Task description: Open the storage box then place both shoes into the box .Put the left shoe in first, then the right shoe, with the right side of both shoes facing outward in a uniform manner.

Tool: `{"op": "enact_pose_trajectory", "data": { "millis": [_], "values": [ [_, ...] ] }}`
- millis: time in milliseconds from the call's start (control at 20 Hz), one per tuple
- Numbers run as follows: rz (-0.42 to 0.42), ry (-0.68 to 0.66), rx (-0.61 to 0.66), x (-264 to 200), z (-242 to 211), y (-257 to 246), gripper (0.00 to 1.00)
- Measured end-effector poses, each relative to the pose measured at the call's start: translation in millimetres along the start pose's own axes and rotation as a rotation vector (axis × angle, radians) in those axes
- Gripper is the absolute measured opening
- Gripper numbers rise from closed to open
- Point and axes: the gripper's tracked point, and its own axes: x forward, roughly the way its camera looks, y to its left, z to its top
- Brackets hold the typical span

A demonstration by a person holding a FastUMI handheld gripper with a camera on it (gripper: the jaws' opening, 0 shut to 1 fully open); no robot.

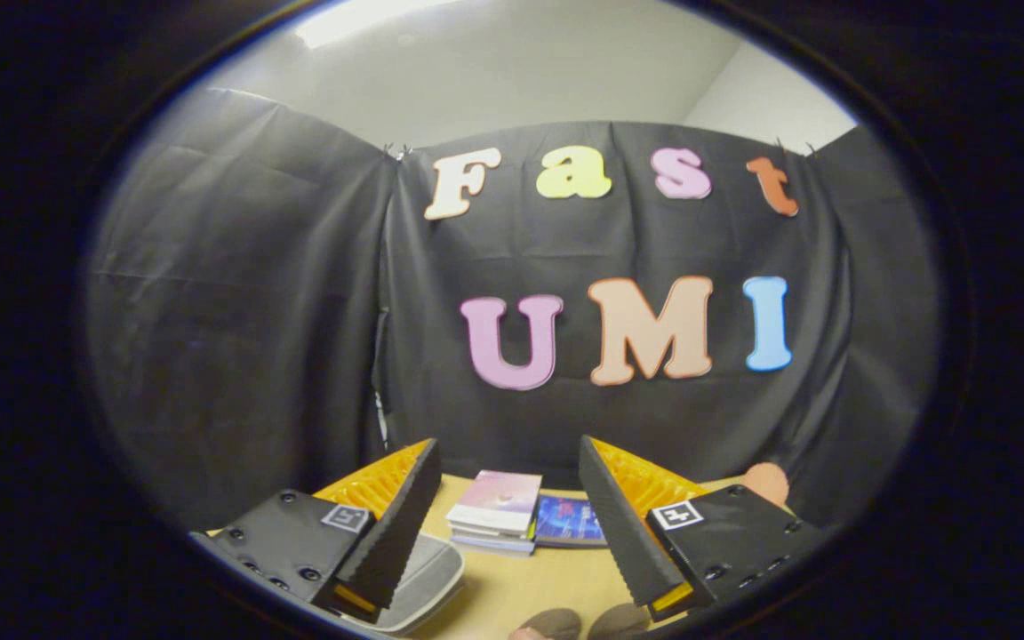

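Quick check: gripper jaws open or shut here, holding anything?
Gripper: open, jaws wide apart, holding nothing; books lie on the table beyond them.

A pale grey storage box (pixel 428 573) lay at the surface's near edge; two dark rounded shoe tips (pixel 583 622) sat just beside it.

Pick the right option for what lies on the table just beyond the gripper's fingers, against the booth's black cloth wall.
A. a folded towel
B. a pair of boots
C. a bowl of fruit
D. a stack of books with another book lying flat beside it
D: a stack of books sits on the table beyond the gap between the open gripper fingers, with a blue-covered book flat beside it.
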Motion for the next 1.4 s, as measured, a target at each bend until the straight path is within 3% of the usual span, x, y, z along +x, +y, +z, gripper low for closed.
{"op": "enact_pose_trajectory", "data": {
  "millis": [150, 300, 650, 1100, 1400],
  "values": [
    [0.080, 0.157, 0.139, 5, -54, 15, 1.00],
    [0.106, 0.277, 0.277, 6, -101, 16, 1.00],
    [0.145, 0.534, 0.405, -7, -209, 30, 1.00],
    [0.171, 0.711, 0.705, -32, -262, 57, 1.00],
    [0.242, 0.786, 1.057, -33, -276, 89, 1.00]
  ]
}}
